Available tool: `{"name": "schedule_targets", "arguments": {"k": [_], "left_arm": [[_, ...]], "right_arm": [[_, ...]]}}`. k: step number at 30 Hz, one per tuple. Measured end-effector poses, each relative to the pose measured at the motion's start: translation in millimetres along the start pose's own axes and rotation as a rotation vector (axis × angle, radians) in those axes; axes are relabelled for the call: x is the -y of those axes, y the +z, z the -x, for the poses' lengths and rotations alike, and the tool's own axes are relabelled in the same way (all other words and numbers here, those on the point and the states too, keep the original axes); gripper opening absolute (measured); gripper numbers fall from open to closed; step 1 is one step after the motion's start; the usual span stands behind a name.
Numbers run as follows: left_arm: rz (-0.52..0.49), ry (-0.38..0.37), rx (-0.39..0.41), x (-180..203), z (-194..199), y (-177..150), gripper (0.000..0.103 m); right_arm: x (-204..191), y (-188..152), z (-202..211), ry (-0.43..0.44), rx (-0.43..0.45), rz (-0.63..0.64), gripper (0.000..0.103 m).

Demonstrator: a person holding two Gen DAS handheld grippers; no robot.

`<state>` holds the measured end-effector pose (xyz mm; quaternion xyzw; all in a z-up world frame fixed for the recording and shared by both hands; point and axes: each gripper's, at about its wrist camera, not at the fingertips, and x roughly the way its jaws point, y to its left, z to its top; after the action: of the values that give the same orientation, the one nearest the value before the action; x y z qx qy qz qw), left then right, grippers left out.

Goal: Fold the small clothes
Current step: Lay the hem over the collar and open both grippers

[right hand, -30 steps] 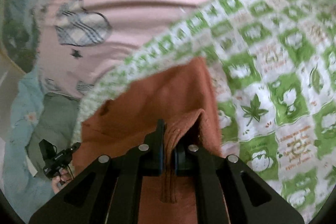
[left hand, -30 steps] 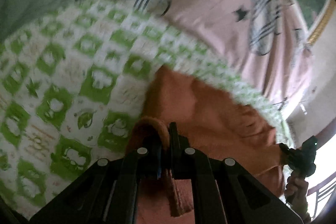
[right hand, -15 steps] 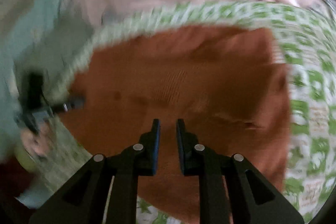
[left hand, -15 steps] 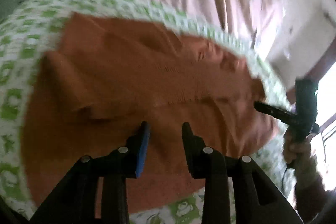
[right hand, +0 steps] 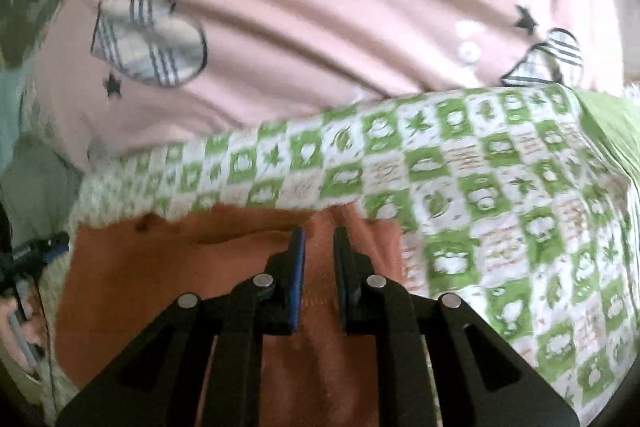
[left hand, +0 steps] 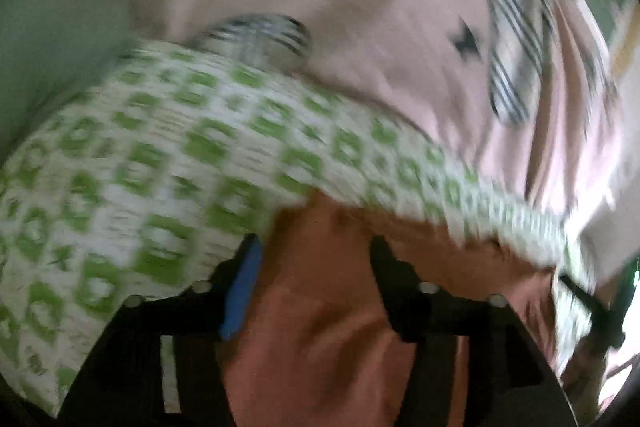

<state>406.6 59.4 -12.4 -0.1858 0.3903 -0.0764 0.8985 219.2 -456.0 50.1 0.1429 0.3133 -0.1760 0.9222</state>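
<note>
orange garment (right hand: pixel 168 279) x1 | green-check cloth (right hand: pixel 500 187) x1 | pink sheet (right hand: pixel 320 39) x1 | grippers x2

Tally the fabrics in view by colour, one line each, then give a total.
Orange garment: 1
Green-and-white checked cloth: 1
Pink sheet with plaid hearts: 1
Total: 3

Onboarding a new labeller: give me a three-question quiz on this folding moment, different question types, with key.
1. True or false: the left claw pinches the rust-orange knit garment.
2. The garment lies on: A) pink heart-print sheet B) green-and-white checked cloth C) bare floor.
3. Fill in: the right claw has a ___ gap between its fingers.

Key: 1 false, its jaws are opening with nothing pinched. 2 B. 3 narrow.
</note>
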Motion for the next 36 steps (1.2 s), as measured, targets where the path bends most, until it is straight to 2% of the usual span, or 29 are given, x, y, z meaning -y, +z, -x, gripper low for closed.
{"name": "schedule_targets", "arguments": {"k": [2,4,9,11,13,16,21,25,32,33,35,36], "left_arm": [[0.038,-0.024,0.017,-11.8,14.1,-2.8,0.059],[0.047,-0.037,0.018,-21.8,31.0,-20.6,0.059],[0.105,-0.121,-0.031,-37.0,75.9,-96.6,0.061],[0.134,-0.147,-0.042,-34.7,88.0,-124.7,0.064],[0.166,-0.170,-0.050,-34.6,99.5,-152.9,0.064],[0.211,-0.182,-0.066,-33.4,109.9,-184.6,0.065],[0.272,-0.185,-0.092,-33.0,104.7,-213.8,0.068],[0.305,-0.183,-0.072,-34.7,98.2,-218.5,0.069],[0.393,-0.154,-0.004,-44.6,79.1,-192.0,0.066],[0.393,-0.137,0.005,-45.0,75.2,-185.9,0.062],[0.402,-0.108,0.012,-48.5,68.7,-177.0,0.046],[0.411,-0.093,0.017,-51.0,64.5,-172.5,0.030]], "right_arm": [[1.2,-4.0,10.1,0.023,0.007,-0.017,0.015],[-2.3,-17.1,16.8,0.053,-0.016,-0.026,0.015],[-12.5,-68.5,33.4,0.148,-0.084,-0.060,0.017],[-17.0,-91.8,40.2,0.181,-0.108,-0.073,0.025],[-19.2,-111.0,46.9,0.209,-0.117,-0.093,0.042],[-23.8,-136.9,61.7,0.238,-0.120,-0.114,0.043],[-26.1,-158.1,79.3,0.283,-0.125,-0.161,0.045],[-25.7,-164.4,89.4,0.298,-0.117,-0.183,0.047],[-27.9,-159.9,88.4,0.300,-0.119,-0.173,0.048],[-28.0,-159.1,87.0,0.300,-0.122,-0.172,0.048],[-28.0,-155.4,82.2,0.293,-0.131,-0.160,0.048],[-27.3,-153.1,79.7,0.286,-0.135,-0.156,0.048]]}}
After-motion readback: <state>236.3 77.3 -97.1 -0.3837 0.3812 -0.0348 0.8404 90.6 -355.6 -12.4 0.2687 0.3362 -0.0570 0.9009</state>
